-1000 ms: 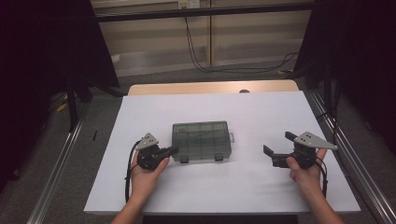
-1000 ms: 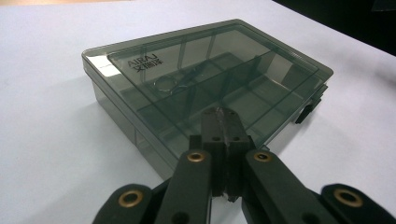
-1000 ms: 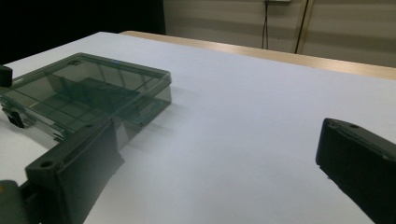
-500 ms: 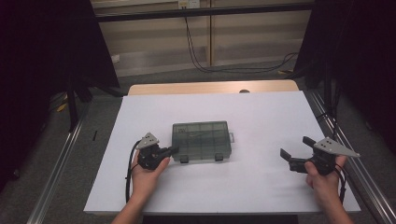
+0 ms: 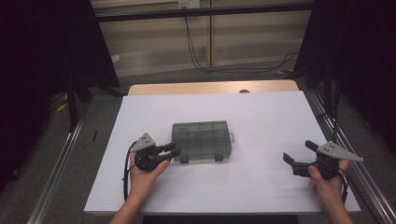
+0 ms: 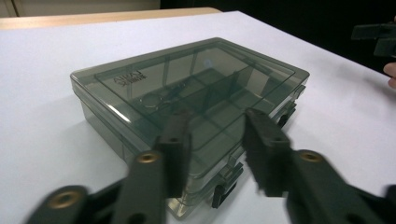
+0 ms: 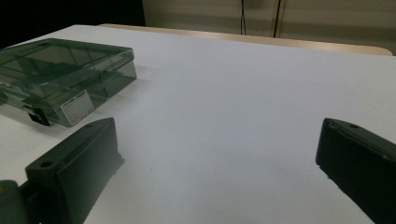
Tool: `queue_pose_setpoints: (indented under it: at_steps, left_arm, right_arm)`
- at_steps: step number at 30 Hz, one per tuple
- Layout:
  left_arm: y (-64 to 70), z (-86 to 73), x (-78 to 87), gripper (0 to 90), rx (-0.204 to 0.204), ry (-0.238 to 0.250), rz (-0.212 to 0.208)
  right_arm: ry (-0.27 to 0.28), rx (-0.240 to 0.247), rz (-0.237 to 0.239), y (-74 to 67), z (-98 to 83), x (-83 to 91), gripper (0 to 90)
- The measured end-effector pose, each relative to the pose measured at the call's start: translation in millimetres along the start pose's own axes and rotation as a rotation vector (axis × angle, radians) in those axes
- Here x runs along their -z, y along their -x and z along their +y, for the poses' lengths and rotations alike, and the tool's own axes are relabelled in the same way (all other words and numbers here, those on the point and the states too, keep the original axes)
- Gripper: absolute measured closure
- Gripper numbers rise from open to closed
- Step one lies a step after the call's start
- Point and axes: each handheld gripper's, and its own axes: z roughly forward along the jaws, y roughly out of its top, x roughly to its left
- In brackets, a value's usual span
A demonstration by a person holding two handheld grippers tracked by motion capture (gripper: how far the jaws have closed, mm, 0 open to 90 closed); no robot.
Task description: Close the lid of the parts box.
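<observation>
Right gripper [image 7: 219,163] fingers [image 7: 74,163] wide apart over white table [image 7: 243,93]; smoky plastic case [image 7: 60,74] far left, lid closed

Overhead forward-down, two low views, shared box [image 5: 201,140]

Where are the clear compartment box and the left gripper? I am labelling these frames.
compartment box [image 5: 201,139], high view, middle of its closed lid.
left gripper [image 5: 174,149], high view, midway between its fingertips, by the box's front left corner.

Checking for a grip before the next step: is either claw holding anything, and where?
Nothing is held. The left claw, jaws just opening, sits at the smoky transparent plastic compartment box; the right claw is open over bare table.
</observation>
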Motion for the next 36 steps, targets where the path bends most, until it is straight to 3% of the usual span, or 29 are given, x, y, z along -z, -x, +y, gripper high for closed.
queue_pose_setpoints:
  at_steps: [4,5,7,9,11,12,22,28,30,36]
  left_arm:
    - [-1.7,0.3,5.4,36.6,0.020,0.018,-0.001]
    - [-0.9,0.8,7.4,29.6,0.026,0.010,0.037]
    - [-1.3,1.0,10.1,13.1,0.041,-0.001,0.066]
    - [-2.4,0.1,12.4,1.0,0.034,-0.013,0.060]
    - [-2.7,-1.6,16.9,0.0,0.039,-0.011,0.079]
    - [-4.4,-2.7,18.9,0.0,0.037,-0.007,0.062]
    - [-15.4,-9.8,39.3,0.0,0.065,0.004,0.099]
    - [-20.9,-13.8,49.2,0.0,0.049,0.000,0.103]
    - [-21.8,-15.4,51.7,0.0,0.046,-0.006,0.123]
    - [-27.1,-21.7,60.3,0.0,0.041,-0.016,0.118]
  right_arm:
    - [-0.001,-0.002,-0.001,-0.2,-0.1,0.9,0.0]
    - [0.001,0.000,-0.001,-0.1,-0.1,0.9,0.0]
    - [-0.001,-0.007,-0.003,-0.1,-0.2,1.4,0.0]
    - [-0.001,-0.005,-0.004,0.3,-0.4,1.1,0.0]
    - [-0.001,-0.006,-0.003,1.0,-0.7,1.2,0.0]
    - [-0.001,-0.007,-0.005,1.2,-0.7,1.4,0.0]
    - [-0.003,-0.009,-0.016,2.1,-1.3,3.6,0.0]
    - [-0.002,-0.006,-0.021,2.8,-2.3,6.8,0.0]
    - [-0.005,-0.009,-0.021,3.3,-2.8,7.9,0.0]
    - [-0.002,-0.013,-0.026,5.3,-3.9,11.4,0.0]
